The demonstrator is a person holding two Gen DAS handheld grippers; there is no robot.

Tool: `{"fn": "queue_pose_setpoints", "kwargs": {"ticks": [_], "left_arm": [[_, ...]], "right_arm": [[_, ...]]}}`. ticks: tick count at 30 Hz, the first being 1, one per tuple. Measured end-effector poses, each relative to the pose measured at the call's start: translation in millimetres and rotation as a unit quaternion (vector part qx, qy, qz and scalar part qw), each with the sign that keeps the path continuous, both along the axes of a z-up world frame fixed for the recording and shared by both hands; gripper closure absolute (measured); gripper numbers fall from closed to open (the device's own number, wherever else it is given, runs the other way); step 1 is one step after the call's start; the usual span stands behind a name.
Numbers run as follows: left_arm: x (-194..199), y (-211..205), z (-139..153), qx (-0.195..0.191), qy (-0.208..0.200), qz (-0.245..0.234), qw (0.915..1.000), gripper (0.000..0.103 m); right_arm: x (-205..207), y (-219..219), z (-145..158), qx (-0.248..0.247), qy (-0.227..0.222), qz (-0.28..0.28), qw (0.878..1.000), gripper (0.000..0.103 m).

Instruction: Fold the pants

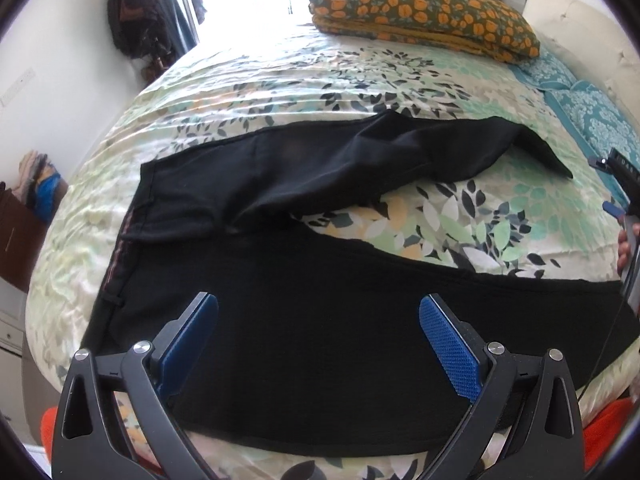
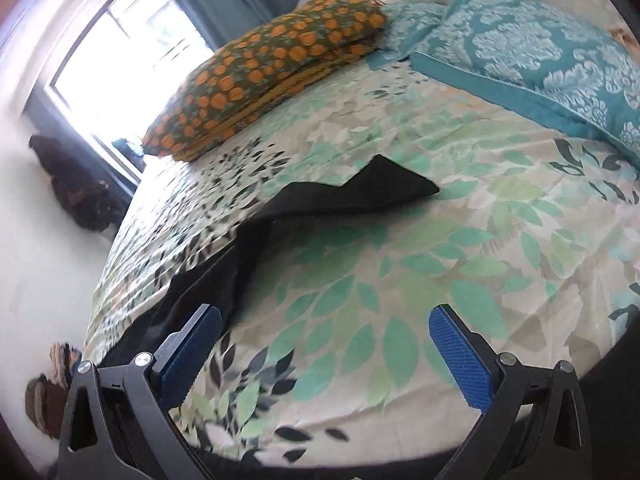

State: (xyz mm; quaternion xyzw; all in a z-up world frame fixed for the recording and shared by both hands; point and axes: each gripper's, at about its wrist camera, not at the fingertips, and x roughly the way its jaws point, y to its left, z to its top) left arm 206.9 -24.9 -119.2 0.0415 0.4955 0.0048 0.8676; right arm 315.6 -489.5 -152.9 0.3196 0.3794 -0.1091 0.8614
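Note:
Black pants [image 1: 312,344] lie spread on the leaf-print bed sheet [image 1: 256,92], waistband at the left, the two legs running right in a V. My left gripper [image 1: 318,308] is open above the near leg, holding nothing. In the right wrist view the far leg [image 2: 360,196] lies ahead and to the left, its hem end pointing right. My right gripper [image 2: 325,316] is open over bare sheet [image 2: 500,208], empty, its left finger close to the dark cloth edge. The right gripper also shows in the left wrist view [image 1: 624,200] at the right edge.
A folded orange-flowered quilt [image 1: 424,12] and teal patterned pillows [image 2: 540,52] lie at the head of the bed. A bright window [image 2: 116,60] with blue curtains stands beyond. Dark bags [image 1: 136,20] hang on the left wall.

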Motion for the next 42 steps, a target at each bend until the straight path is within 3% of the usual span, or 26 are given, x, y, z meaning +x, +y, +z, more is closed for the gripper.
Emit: {"fn": "queue_pose_setpoints", "kwargs": {"ticks": [6, 11, 12, 13, 14, 16, 18, 20, 25, 29, 30, 31, 32, 33, 35, 36, 38, 40, 42], "left_arm": [[6.7, 2.3, -31.9, 0.005, 0.045, 0.018, 0.9988, 0.002], [7.0, -5.3, -31.7, 0.007, 0.036, 0.009, 0.9993, 0.002], [7.0, -6.9, -32.4, 0.009, 0.037, 0.007, 0.9993, 0.002], [7.4, -8.1, -33.4, 0.010, 0.040, 0.004, 0.9991, 0.002], [6.7, -9.1, -34.5, 0.010, 0.043, 0.002, 0.9990, 0.002], [5.3, -10.2, -35.8, 0.007, 0.047, -0.001, 0.9989, 0.002], [3.8, -11.6, -37.7, 0.001, 0.049, -0.004, 0.9988, 0.002], [3.3, -14.5, -41.3, -0.004, 0.054, -0.007, 0.9985, 0.002], [3.3, -26.5, -47.6, -0.005, 0.071, -0.027, 0.9971, 0.002], [16.1, -17.6, -43.1, 0.001, 0.063, -0.035, 0.9974, 0.002], [24.2, -9.2, -40.5, 0.000, 0.059, -0.030, 0.9978, 0.002], [34.4, 1.7, -37.2, -0.003, 0.052, -0.021, 0.9984, 0.002], [45.9, 14.1, -33.5, -0.006, 0.040, -0.009, 0.9991, 0.002], [59.6, 27.4, -29.6, -0.006, 0.026, 0.005, 0.9996, 0.002], [90.0, 52.3, -22.9, 0.001, -0.002, 0.043, 0.9991, 0.002], [104.8, 63.4, -20.4, -0.006, -0.019, 0.065, 0.9977, 0.002], [136.0, 73.1, -24.3, -0.023, -0.035, 0.088, 0.9952, 0.002], [164.5, 65.1, -39.3, -0.028, -0.027, 0.078, 0.9962, 0.002], [185.1, 43.7, -62.3, -0.002, -0.023, 0.049, 0.9985, 0.002]], "right_arm": [[83.0, -73.3, -46.1, 0.067, 0.038, -0.054, 0.996, 0.001], [113.1, -99.1, -69.8, 0.078, 0.066, -0.113, 0.988, 0.015], [119.3, -98.6, -67.8, 0.062, 0.072, -0.103, 0.990, 0.026], [127.5, -96.0, -62.0, 0.029, 0.084, -0.084, 0.992, 0.074], [134.3, -93.6, -53.3, -0.008, 0.090, -0.065, 0.994, 0.083], [138.1, -84.2, -28.5, -0.095, 0.070, -0.025, 0.993, 0.083], [132.8, -81.5, -5.6, -0.186, 0.053, -0.006, 0.981, 0.083], [123.3, -93.8, -0.2, -0.234, 0.055, -0.015, 0.970, 0.083], [99.5, -126.6, -44.4, -0.236, 0.136, -0.030, 0.962, 0.083], [86.3, -128.2, -56.6, -0.225, 0.140, -0.033, 0.964, 0.080], [86.5, -129.4, -56.1, -0.221, 0.144, -0.037, 0.964, 0.067], [84.7, -132.8, -54.1, -0.211, 0.150, -0.038, 0.965, 0.037], [79.9, -135.6, -48.7, -0.210, 0.146, -0.046, 0.966, 0.021], [72.7, -134.3, -39.1, -0.224, 0.134, -0.061, 0.963, 0.015], [65.0, -123.2, -14.7, -0.265, 0.116, -0.083, 0.954, 0.015], [64.9, -112.3, -4.0, -0.268, 0.099, -0.072, 0.955, 0.015], [74.8, -79.7, 7.3, -0.227, 0.058, -0.009, 0.972, 0.015], [91.2, -33.1, 4.3, -0.174, 0.040, 0.070, 0.981, 0.015], [110.5, 27.2, -10.4, -0.148, 0.038, 0.154, 0.976, 0.015]]}}
